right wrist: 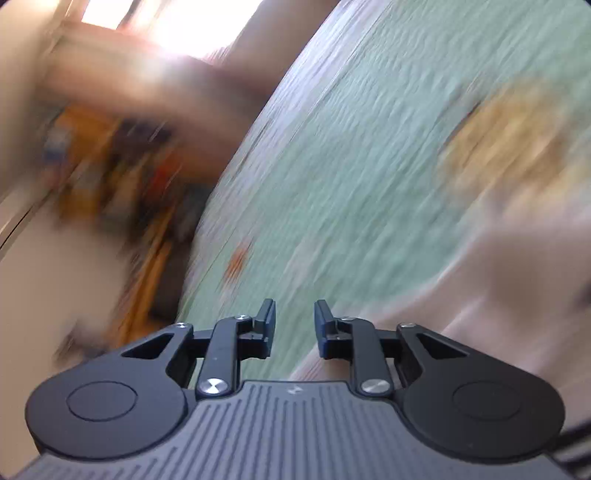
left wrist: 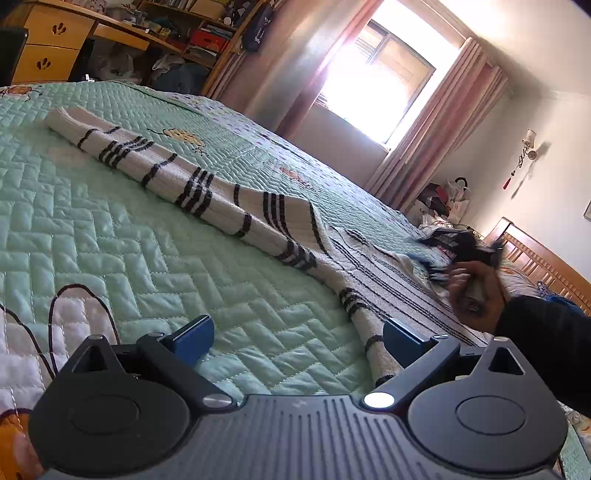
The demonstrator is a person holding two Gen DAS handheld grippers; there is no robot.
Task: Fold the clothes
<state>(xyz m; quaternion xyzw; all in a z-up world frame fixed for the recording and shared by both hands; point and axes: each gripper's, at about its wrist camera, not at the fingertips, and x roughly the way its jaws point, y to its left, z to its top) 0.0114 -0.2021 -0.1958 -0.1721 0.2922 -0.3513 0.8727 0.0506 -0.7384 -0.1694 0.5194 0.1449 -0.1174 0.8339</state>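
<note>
A white knitted garment with dark stripes [left wrist: 207, 192] lies spread on the green quilted bedspread [left wrist: 110, 229]. One long folded part of it runs from the far left toward the near right. My left gripper [left wrist: 297, 336] is open wide just above the bedspread, and its right finger [left wrist: 402, 339] is beside the garment's near edge. Nothing is pressed between its pads. A hand [left wrist: 476, 291] holds the right gripper [left wrist: 458, 243], blurred, over the garment's far right part. In the right wrist view the right gripper [right wrist: 294, 321] stands open by a narrow gap with nothing in it, over the blurred bedspread [right wrist: 351, 166].
A wooden desk with drawers [left wrist: 48, 44] and a cluttered bookshelf [left wrist: 207, 33] stand beyond the bed's far side. A bright window with pink curtains [left wrist: 380, 81] is behind. A wooden headboard [left wrist: 535, 258] and bags [left wrist: 443, 199] are at the right.
</note>
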